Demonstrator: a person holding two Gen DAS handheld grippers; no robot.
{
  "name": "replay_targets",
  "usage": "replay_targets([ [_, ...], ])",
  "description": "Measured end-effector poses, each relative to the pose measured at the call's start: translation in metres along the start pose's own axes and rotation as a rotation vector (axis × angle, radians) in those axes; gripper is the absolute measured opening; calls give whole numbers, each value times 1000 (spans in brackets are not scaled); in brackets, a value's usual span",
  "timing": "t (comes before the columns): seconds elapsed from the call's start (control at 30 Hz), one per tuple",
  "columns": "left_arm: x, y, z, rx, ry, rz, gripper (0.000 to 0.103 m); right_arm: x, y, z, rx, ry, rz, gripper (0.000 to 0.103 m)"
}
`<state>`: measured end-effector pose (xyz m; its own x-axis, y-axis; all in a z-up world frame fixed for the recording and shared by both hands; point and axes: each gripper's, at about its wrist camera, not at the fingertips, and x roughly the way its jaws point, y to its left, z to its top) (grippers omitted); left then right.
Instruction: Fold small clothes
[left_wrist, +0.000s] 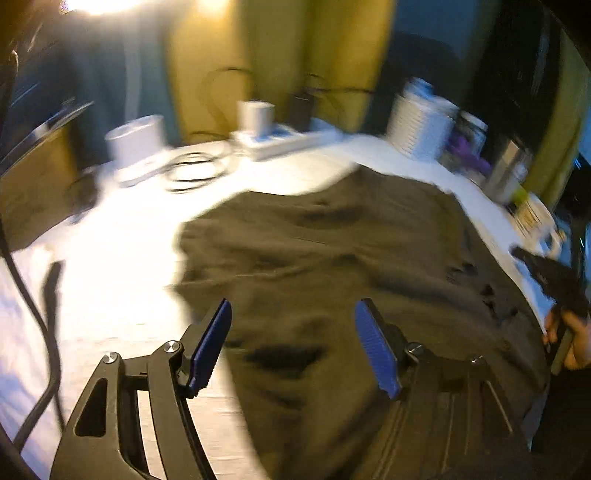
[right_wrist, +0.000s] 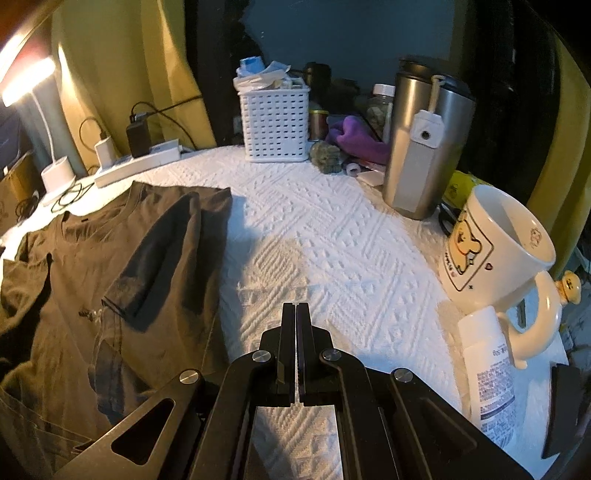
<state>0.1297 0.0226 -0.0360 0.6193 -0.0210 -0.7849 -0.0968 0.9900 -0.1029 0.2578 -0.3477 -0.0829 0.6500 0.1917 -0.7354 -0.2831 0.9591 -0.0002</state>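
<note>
A dark olive T-shirt (left_wrist: 332, 240) lies spread on the white textured table cover (left_wrist: 122, 258). My left gripper (left_wrist: 294, 306) hovers over the shirt's near part, its blue pads (left_wrist: 376, 350) wide apart with nothing between them; this view is blurred. In the right wrist view the shirt (right_wrist: 74, 280) lies at the left, collar to the back, with one sleeve (right_wrist: 162, 251) folded inward over the chest. My right gripper (right_wrist: 295, 308) is shut and empty above bare cover (right_wrist: 332, 240), to the right of the shirt's edge. It also shows at the left view's right edge, right gripper (left_wrist: 550, 277), held by a hand (left_wrist: 572, 339).
Along the right stand a cartoon mug (right_wrist: 495, 251), a lying white bottle (right_wrist: 487, 369) and a steel tumbler (right_wrist: 424, 147). At the back are a white basket (right_wrist: 275, 122), a purple cloth (right_wrist: 354, 136), a power strip (right_wrist: 140, 166) with chargers, a lamp base (right_wrist: 57, 173) and cables (left_wrist: 192, 171).
</note>
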Motion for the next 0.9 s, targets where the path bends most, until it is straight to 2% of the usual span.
replay_targets([
  [0.07,8,30,-2,-69,15,54,70,3,3,0,-9,8,1,1],
  [0.1,13,39,-3,-91,28,46,70,3,4,1,-13,11,-1,1],
  [0.17,32,52,-7,-125,84,10,70,3,5,2,-14,11,-2,1],
  [0.3,49,49,-11,-108,80,-67,68,2,6,5,-12,11,0,1],
  [0.33,54,46,-11,-92,75,-69,50,3,6,5,-9,14,5,1],
  [0.37,59,43,-10,-76,77,-64,24,3,7,5,-8,16,5,1],
  [0.43,66,37,-7,-37,72,-28,11,4,9,5,-18,21,5,1],
  [0.5,63,30,-7,33,54,30,9,5,11,6,-21,27,13,1],
  [0.53,60,27,-7,74,35,116,8,5,11,6,-21,31,16,1],
  [0.57,58,30,-9,91,25,169,8,6,12,6,-23,35,15,1],
  [0.63,56,43,-11,95,27,230,8,8,12,5,-28,46,9,1],
  [0.73,56,62,-14,53,31,219,8,12,11,3,-35,70,-2,1],
  [0.83,51,64,-14,40,34,198,9,17,9,-4,-63,115,-60,1],
  [0.9,48,68,-13,-1,38,179,11,17,6,-8,-77,114,-101,1],
])
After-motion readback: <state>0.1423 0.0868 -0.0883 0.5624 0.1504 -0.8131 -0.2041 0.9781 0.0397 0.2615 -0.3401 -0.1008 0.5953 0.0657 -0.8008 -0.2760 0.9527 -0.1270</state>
